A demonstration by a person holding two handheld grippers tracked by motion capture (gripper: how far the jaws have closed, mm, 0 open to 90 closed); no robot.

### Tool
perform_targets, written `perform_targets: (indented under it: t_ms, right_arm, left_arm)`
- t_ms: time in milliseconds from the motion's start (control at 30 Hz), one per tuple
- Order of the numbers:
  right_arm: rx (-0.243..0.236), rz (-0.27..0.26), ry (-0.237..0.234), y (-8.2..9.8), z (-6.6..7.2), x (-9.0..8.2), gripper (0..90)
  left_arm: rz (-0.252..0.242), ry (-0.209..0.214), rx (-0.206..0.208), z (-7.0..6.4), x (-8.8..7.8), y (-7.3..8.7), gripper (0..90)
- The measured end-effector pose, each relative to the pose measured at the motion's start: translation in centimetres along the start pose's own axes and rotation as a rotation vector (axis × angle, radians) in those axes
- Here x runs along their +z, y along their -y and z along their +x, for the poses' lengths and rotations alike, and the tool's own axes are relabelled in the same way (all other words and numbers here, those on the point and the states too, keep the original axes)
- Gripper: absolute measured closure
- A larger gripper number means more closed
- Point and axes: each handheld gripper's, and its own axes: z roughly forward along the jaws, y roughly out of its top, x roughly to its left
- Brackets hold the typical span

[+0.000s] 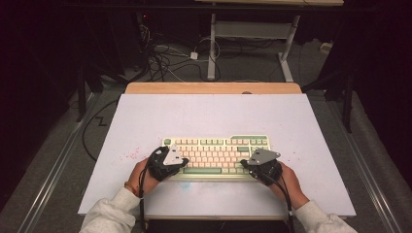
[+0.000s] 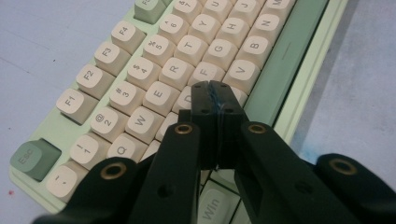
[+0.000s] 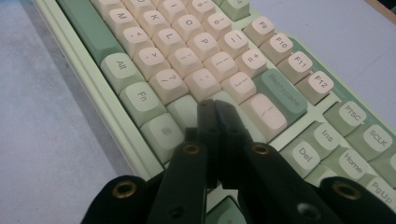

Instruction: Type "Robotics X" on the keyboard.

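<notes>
A pale green keyboard [image 1: 216, 154] with cream and green keys lies on the white table near its front. My left gripper [image 1: 177, 160] hovers over the keyboard's left end, jaws pressed together with nothing between them. In the left gripper view its tips [image 2: 214, 88] sit just over the keys near D and C of the keyboard [image 2: 140, 70]. My right gripper [image 1: 247, 164] is over the right end, also shut and empty. Seen from the right gripper view, the right gripper [image 3: 213, 106] points at the keys below Backspace on the keyboard [image 3: 196, 60].
The white tabletop [image 1: 209, 114] has bare room behind and beside the keyboard, with small red specks at front left. A wooden strip [image 1: 214, 88] edges the far side. Beyond lie floor cables [image 1: 165, 58] and a desk frame [image 1: 252, 34].
</notes>
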Motion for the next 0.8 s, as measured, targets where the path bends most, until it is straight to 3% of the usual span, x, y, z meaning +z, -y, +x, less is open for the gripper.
perform_targets:
  t_ms: [167, 267, 400, 567, 800]
  right_arm:
    - [0.001, 0.0, -0.002, 0.0, 0.0, 0.0, 90.0]
    - [0.0, 0.0, 0.0, 0.0, 0.0, 0.0, 90.0]
    - [0.003, 0.0, -0.003, 0.0, 0.0, 0.0, 90.0]
    - [0.002, -0.001, -0.008, 0.0, 0.0, -0.2, 90.0]
    - [0.006, -0.054, 0.0, -0.6, -0.2, -1.5, 90.0]
  left_arm:
    - [0.036, 0.003, -0.005, 0.0, 0.2, -0.3, 87.8]
    - [-0.006, 0.008, -0.017, 0.1, -0.3, -0.4, 87.7]
    - [-0.054, -0.015, -0.028, 0.2, -1.3, -0.6, 87.6]
    - [-0.075, -0.025, -0.03, 0.2, -1.8, -0.5, 87.4]
    - [-0.083, -0.041, -0.029, 0.3, -2.2, -0.4, 87.4]
